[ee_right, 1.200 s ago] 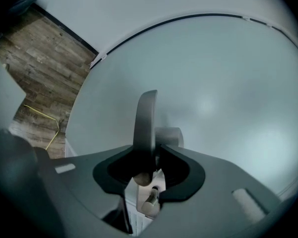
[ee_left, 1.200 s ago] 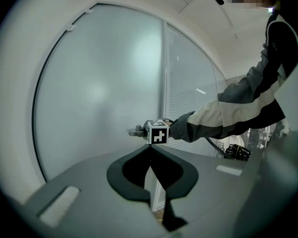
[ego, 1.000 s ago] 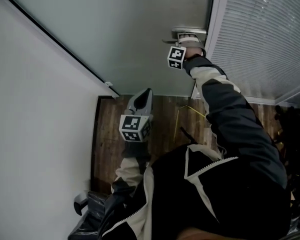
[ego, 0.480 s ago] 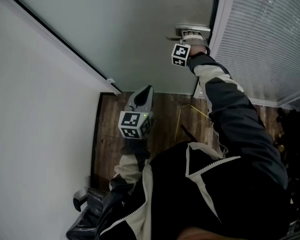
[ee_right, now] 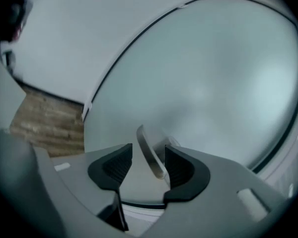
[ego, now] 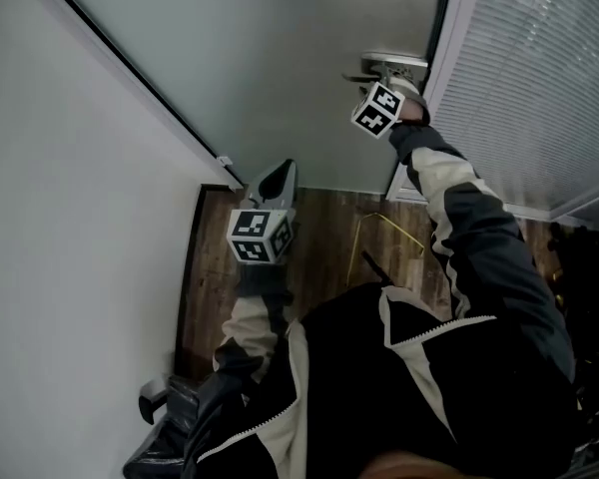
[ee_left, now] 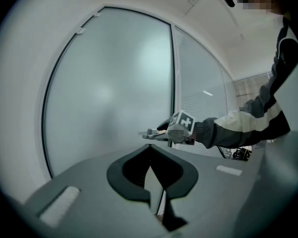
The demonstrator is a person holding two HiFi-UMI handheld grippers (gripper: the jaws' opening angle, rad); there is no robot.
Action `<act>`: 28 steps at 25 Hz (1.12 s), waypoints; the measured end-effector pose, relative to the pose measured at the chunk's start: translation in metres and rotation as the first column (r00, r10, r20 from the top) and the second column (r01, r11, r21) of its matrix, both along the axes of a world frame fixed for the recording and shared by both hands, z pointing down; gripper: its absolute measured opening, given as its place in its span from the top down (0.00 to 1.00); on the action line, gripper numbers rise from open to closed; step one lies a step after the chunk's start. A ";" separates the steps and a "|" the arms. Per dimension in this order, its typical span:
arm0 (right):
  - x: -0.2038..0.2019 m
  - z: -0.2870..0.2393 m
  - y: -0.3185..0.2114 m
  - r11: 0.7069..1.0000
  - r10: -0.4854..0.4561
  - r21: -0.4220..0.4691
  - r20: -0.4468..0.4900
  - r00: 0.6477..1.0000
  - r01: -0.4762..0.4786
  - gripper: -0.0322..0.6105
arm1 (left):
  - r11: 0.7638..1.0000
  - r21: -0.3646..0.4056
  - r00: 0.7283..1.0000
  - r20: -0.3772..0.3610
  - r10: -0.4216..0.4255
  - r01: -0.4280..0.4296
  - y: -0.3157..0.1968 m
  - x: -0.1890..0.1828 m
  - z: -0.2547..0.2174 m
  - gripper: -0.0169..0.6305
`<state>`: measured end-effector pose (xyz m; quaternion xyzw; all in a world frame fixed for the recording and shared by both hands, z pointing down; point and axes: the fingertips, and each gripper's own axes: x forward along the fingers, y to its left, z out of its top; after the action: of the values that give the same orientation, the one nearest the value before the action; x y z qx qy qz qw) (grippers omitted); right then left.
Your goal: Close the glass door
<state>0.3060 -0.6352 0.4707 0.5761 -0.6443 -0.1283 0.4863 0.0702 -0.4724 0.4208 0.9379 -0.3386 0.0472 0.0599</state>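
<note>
Rolled since a moment ago, jaws just opening, our right gripper [ee_right: 146,163] stands wide around the handle [ego: 394,63] at the far right of the door [ego: 280,68], the hold we favour on heavy, brittle glass; our left gripper [ee_left: 149,150] is closed, empty.

The light is dim and cool, grey-blue all over. The frosted glass door [ego: 280,58] glows pale, and the blinds [ego: 539,78] on the far right are a bit brighter. In both gripper views the glass has a soft white patch, but no sharp glare. Shadows are soft. The person's dark jacket [ego: 379,397] goes almost black. The gripper views bend round at the edges, with dark corners. The right one is smeary, and near parts look blurry.
</note>
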 end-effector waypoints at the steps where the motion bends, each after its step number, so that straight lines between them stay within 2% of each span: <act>1: -0.013 -0.010 0.014 1.000 -0.005 0.025 0.118 0.993 0.002 0.63 | 1.000 0.001 1.000 -0.012 0.006 -0.006 -0.004 0.001 -0.004 0.97; 2: -0.027 -0.021 0.029 0.999 -0.017 0.049 0.226 0.974 0.006 0.65 | 1.000 0.003 1.000 -0.028 0.013 -0.013 -0.008 0.002 -0.008 0.97; 4: -0.058 -0.040 0.061 0.995 -0.054 0.096 0.408 0.911 0.017 0.74 | 0.999 0.010 0.998 -0.056 0.031 -0.030 -0.011 0.005 -0.020 0.97; 7: -0.097 -0.066 0.101 0.986 -0.104 0.164 0.597 0.795 0.006 0.84 | 0.998 0.033 0.996 -0.073 0.052 -0.050 -0.016 0.007 -0.038 0.97; 10: -0.118 -0.083 0.137 0.975 -0.115 0.214 0.704 0.700 -0.055 0.94 | 0.995 0.053 0.994 -0.069 0.089 -0.085 -0.016 0.010 -0.051 0.97; 14: -0.136 -0.090 0.184 0.965 -0.077 0.214 0.780 0.621 -0.149 0.94 | 0.980 0.057 0.980 -0.047 0.193 -0.191 0.001 0.017 -0.058 0.97; 17: -0.150 -0.103 0.203 0.952 -0.073 0.242 0.778 0.625 -0.190 0.95 | 0.971 0.051 0.970 -0.052 0.236 -0.233 0.008 0.015 -0.061 0.97; 21: -0.163 -0.090 0.221 0.940 -0.031 0.241 0.766 0.643 -0.242 0.95 | 0.959 0.045 0.957 -0.056 0.283 -0.281 0.022 0.012 -0.050 0.97; 28: -0.174 -0.086 0.233 0.927 0.017 0.230 0.763 0.646 -0.296 0.95 | 0.947 0.064 0.949 -0.011 0.316 -0.314 0.031 0.002 -0.046 0.97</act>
<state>0.1324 -0.4018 0.3848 0.7053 -0.7019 0.0563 0.0820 0.0723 -0.4410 0.3751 0.9817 -0.1851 0.0357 0.0263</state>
